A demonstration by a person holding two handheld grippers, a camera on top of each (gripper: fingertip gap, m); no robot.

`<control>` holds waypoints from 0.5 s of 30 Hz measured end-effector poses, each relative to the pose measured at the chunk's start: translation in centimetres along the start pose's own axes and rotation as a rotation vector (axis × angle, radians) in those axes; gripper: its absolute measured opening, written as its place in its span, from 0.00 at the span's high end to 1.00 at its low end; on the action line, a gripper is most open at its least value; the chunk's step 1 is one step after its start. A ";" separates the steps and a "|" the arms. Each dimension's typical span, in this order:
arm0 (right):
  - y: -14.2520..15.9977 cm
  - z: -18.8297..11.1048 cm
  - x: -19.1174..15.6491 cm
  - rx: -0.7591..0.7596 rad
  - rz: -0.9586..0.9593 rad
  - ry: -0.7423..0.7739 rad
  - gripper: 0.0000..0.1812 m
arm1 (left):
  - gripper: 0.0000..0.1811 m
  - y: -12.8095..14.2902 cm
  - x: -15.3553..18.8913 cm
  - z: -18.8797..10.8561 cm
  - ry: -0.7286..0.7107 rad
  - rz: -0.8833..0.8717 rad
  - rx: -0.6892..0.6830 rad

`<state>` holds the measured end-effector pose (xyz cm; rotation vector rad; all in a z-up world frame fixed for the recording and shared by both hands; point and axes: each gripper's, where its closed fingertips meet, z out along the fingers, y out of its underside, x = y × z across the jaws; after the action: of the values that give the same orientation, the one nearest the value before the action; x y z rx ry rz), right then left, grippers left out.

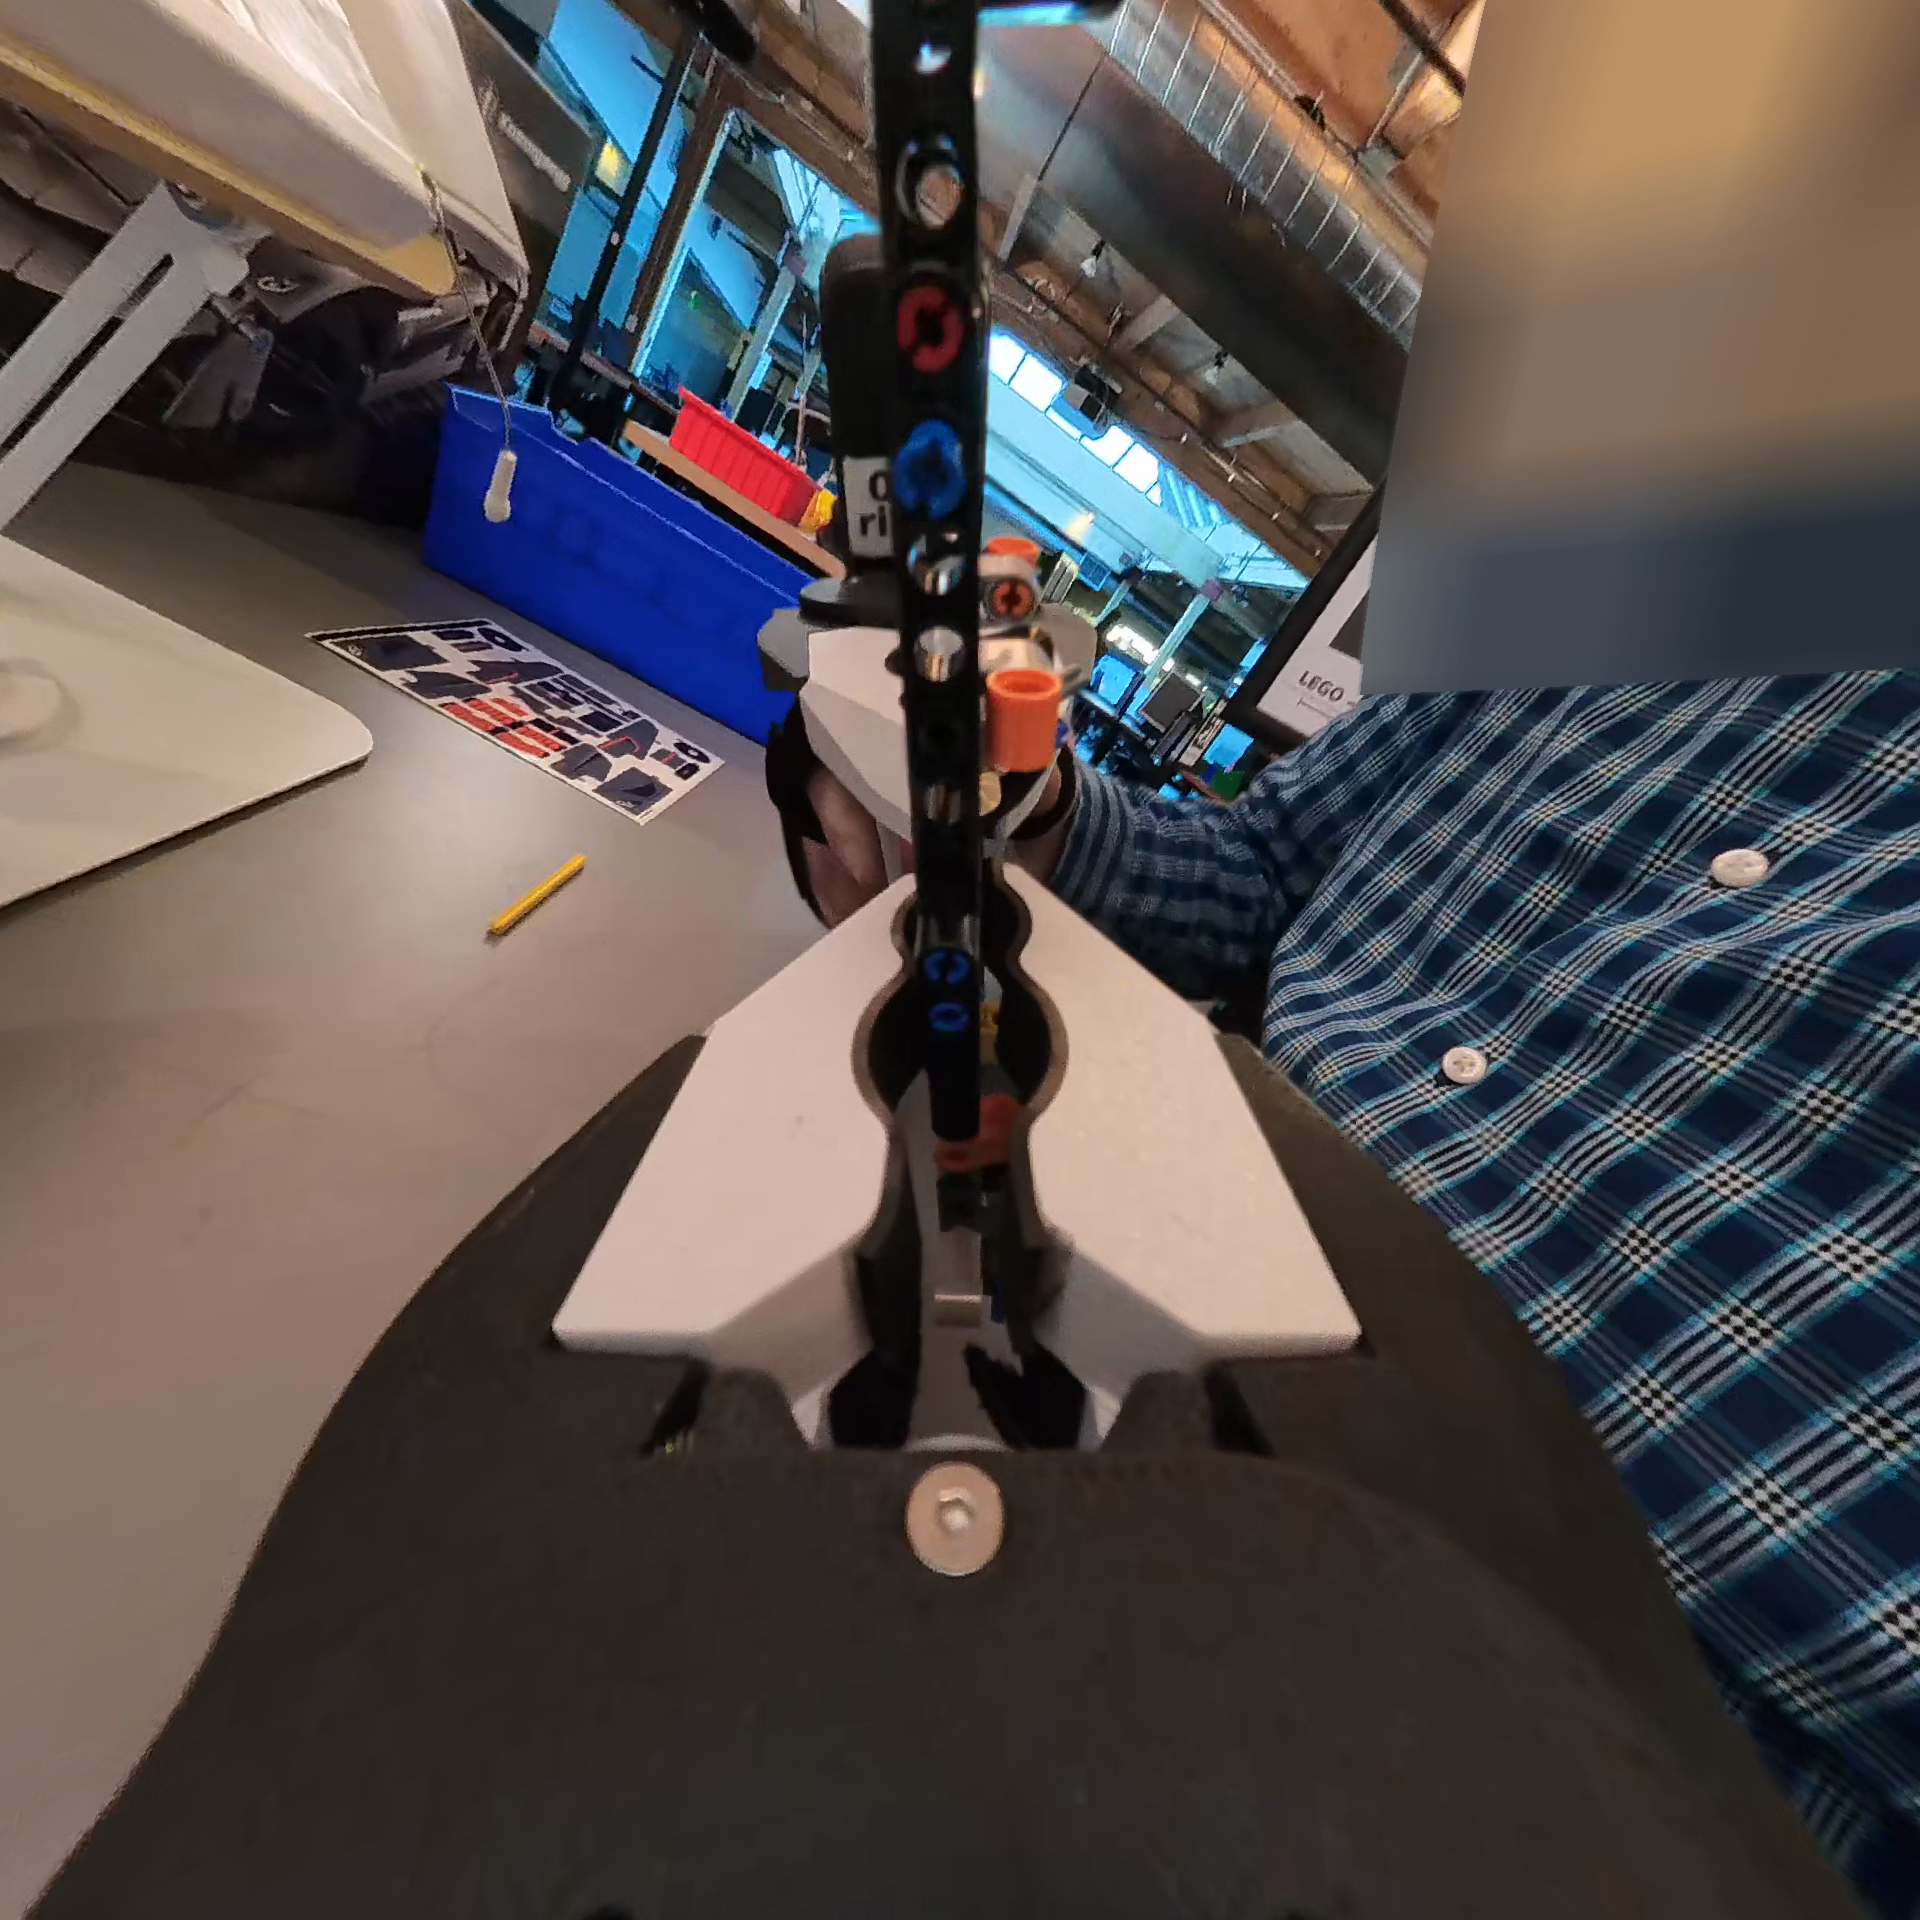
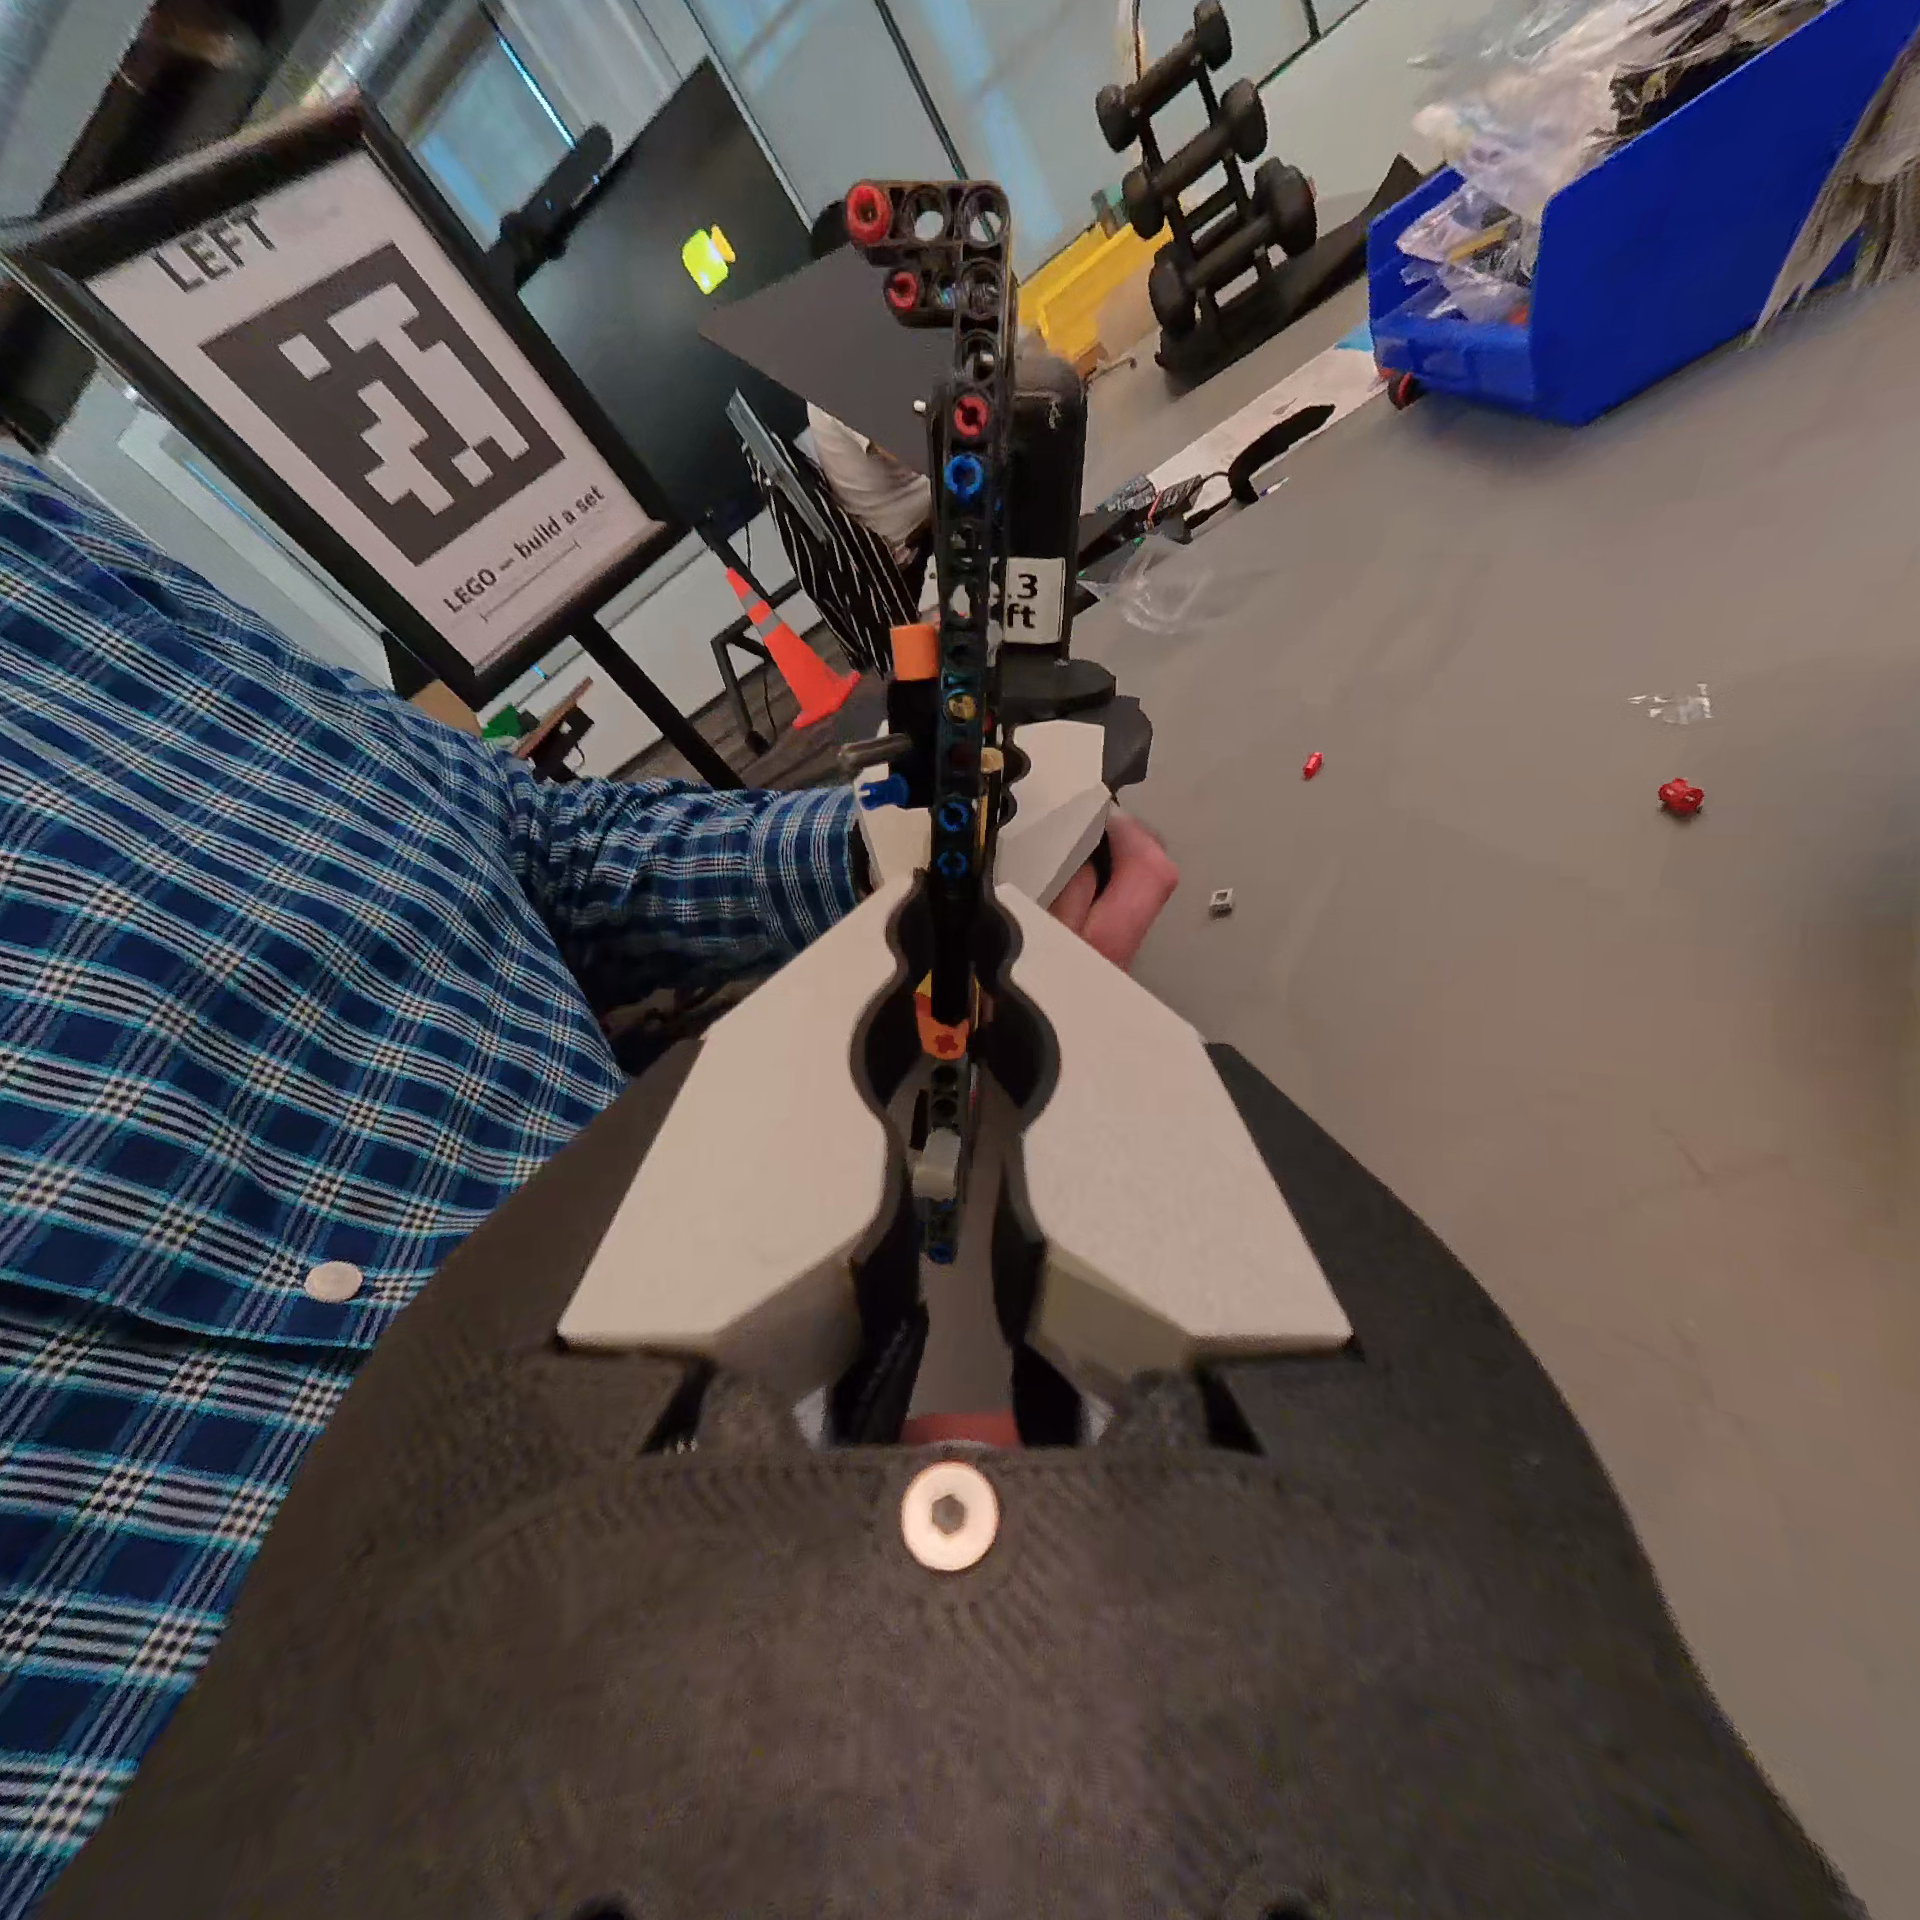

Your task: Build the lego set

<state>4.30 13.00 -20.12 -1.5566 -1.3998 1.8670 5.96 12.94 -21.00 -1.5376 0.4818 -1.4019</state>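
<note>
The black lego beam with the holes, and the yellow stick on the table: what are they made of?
The black lego beam looks like hard, glossy plastic: its holes catch bright glints, and red and blue pins sit in them. The left tool is shut on it. The yellow stick looks like smooth plastic too, even in colour, but it is small, so that is a guess. The table seems matte grey.

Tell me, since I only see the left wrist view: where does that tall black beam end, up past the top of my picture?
Observer: In the right wrist view the black beam ends in a short bent corner carrying two red pins.
Visitor: Any loose pieces besides my yellow stick?
Observer: Yes, a small red piece lies on the grey table, apart from the beam.
Visitor: Is the other hand-held gripper gripping too?
Observer: Its own camera shows the right hand-held gripper shut on the beam's lower part.
</note>
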 end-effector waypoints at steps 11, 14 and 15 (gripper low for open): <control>-1.8 0.5 0.3 0.039 0.005 0.014 0.95 | 0.97 0.5 0.0 0.1 -0.016 -0.019 -0.057; -2.2 0.6 0.4 0.073 0.045 -0.002 0.97 | 0.97 0.2 -0.1 0.1 -0.013 -0.019 -0.041; -2.1 0.7 0.4 0.069 0.046 -0.002 0.98 | 0.97 0.3 -0.3 0.2 -0.029 -0.002 -0.050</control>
<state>2.86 13.97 -18.65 -1.5661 -1.2965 1.9228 6.15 13.10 -21.39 -1.5971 0.5006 -1.3766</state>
